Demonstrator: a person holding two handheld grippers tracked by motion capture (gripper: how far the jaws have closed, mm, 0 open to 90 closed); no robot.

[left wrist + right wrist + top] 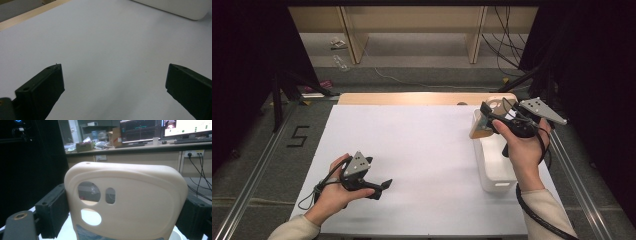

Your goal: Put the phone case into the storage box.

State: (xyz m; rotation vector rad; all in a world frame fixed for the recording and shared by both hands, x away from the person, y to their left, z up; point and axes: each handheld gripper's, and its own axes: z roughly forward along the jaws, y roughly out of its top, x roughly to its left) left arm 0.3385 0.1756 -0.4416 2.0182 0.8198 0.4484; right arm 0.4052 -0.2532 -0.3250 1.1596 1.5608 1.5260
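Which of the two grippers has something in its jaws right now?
The right gripper: its jaws clamp a cream phone case above the white bin. The left gripper is open over the bare white mat.

The high view looks forward and down on my table [412, 150] from above my side, taking in the floor and shelves beyond. The left gripper view sits low and close over the white tabletop [107, 45], facing the white bin [175, 7], which the high view shares [492, 165]. The right gripper view looks level, very near a cream phone case [130, 202], toward desks and monitors [140, 130].
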